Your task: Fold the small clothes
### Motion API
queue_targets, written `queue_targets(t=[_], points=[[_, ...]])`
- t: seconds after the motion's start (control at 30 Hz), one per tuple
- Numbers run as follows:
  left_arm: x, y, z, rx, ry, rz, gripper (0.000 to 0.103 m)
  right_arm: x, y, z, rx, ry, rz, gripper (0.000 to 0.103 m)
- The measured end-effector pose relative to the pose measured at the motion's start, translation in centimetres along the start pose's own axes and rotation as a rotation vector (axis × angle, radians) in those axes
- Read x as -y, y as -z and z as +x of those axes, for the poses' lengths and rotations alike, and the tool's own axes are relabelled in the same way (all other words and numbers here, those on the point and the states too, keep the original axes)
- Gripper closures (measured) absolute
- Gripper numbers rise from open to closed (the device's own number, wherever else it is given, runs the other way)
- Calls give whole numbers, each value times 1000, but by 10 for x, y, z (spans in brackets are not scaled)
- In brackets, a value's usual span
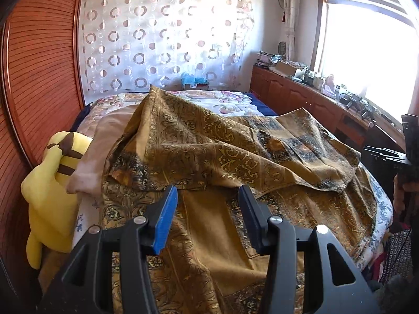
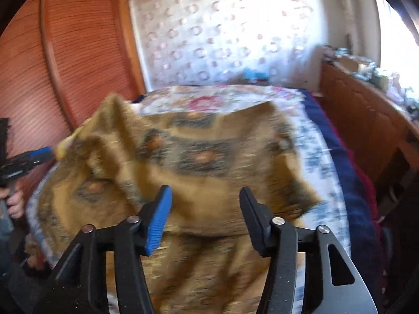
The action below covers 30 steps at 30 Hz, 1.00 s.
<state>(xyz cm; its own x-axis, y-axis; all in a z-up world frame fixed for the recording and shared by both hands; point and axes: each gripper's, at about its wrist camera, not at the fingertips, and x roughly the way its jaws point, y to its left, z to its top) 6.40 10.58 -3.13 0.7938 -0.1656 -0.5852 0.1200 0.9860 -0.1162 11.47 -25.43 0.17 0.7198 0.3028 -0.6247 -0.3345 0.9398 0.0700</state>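
A brown and gold patterned garment lies spread on the bed, with its far part folded loosely over the near part. It also shows, blurred, in the right wrist view. My left gripper is open and empty, just above the garment's near half. My right gripper is open and empty over the garment's near edge. The left gripper also shows at the left edge of the right wrist view, beside the garment's left corner.
The bed has a floral cover. A yellow plush toy and a pink pillow lie at its left side by the wooden headboard. A wooden cabinet with clutter runs along the window at right.
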Motion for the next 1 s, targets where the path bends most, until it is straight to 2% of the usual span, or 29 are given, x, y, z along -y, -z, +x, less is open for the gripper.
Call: queue_targets(t=[0.27,0.47,0.63,1.0], points=[[-3,9,3,-15,-21,-26,54,50,19,33,-73,136,73,46],[-8,10,4,-14,-31,-28,54,73,21,42,-98,164,158,46],[-14,9,5,-10,-34,-34,54,77,15,51,-105,189,161,46],[-49,-8,26,-41,-116,-36,54,76,19,65,-158,183,145,45]])
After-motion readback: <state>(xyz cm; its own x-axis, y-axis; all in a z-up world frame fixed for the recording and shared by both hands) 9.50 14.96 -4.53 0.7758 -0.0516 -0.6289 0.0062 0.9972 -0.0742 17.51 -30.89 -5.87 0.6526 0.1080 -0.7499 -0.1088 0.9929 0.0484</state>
